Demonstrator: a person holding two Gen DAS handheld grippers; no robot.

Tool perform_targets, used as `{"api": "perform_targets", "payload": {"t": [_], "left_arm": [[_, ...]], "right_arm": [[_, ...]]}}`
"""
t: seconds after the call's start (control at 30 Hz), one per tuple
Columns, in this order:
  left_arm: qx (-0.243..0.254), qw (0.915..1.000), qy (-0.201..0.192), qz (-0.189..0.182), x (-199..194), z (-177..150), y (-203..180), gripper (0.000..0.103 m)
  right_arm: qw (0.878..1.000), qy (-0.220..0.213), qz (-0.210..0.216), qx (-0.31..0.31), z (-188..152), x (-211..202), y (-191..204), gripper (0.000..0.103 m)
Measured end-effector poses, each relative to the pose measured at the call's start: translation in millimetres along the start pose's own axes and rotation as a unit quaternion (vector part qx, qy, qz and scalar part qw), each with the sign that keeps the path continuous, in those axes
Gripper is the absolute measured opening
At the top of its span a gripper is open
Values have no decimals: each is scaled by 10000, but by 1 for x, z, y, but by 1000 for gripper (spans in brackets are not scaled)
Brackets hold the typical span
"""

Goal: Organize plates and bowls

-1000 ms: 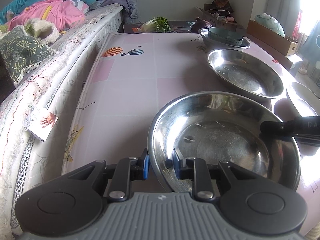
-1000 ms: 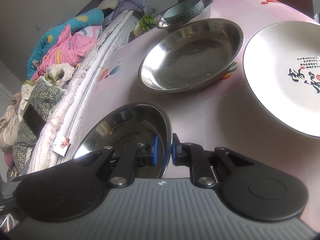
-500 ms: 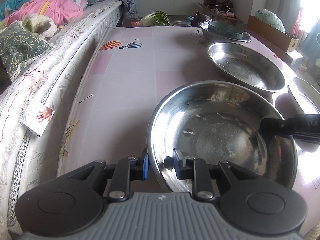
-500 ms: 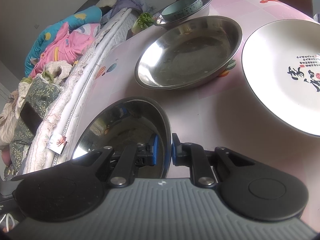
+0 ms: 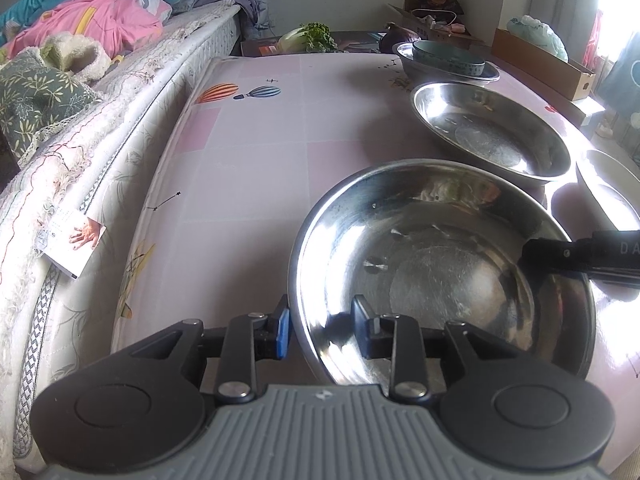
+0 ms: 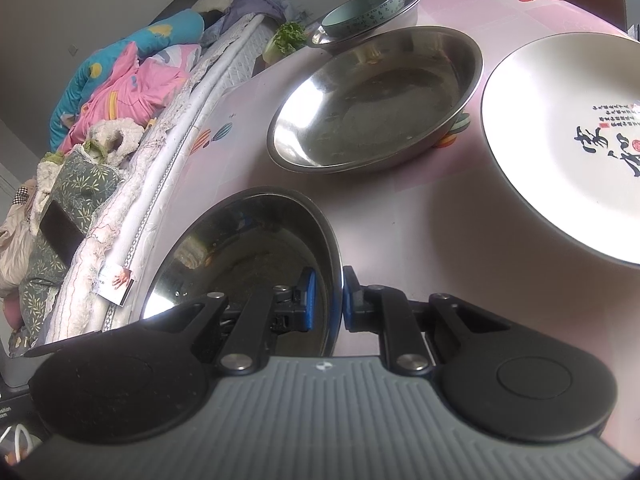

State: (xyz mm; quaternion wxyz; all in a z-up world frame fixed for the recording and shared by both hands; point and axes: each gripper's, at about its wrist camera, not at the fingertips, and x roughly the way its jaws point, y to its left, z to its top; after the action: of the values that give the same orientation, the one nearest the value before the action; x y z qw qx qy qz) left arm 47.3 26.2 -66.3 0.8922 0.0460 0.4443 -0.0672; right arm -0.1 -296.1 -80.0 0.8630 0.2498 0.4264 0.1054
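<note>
Both grippers hold one shallow steel dish (image 5: 440,264) just above the pink table. My left gripper (image 5: 322,330) is shut on its near rim. My right gripper (image 6: 326,304) is shut on the opposite rim, and its finger shows in the left wrist view (image 5: 560,256). The held dish also shows in the right wrist view (image 6: 248,264). A second steel dish (image 5: 492,132) (image 6: 376,100) rests on the table beyond. A white plate with black calligraphy (image 6: 568,132) lies to the right. A teal bowl (image 5: 448,58) (image 6: 364,12) sits inside a steel bowl at the far end.
A mattress with bedding (image 5: 80,92) runs along the table's left edge. Green vegetables (image 5: 312,36) and a cardboard box (image 5: 540,64) lie past the far end. The pink tablecloth (image 5: 248,152) is bare on the left half.
The held steel dish has lifted slightly and tilted, moving forward with both grippers toward the second steel dish. Both grips stay shut on its rim.
</note>
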Motion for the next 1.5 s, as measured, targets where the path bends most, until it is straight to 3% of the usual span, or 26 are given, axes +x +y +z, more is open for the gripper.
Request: {"api": "perform_targets", "payload": {"t": [1.5], "left_arm": [[-36, 10000, 0, -8, 2, 2, 0, 37]], "right_arm": [[10000, 25, 23, -3, -1, -2, -1, 14]]}}
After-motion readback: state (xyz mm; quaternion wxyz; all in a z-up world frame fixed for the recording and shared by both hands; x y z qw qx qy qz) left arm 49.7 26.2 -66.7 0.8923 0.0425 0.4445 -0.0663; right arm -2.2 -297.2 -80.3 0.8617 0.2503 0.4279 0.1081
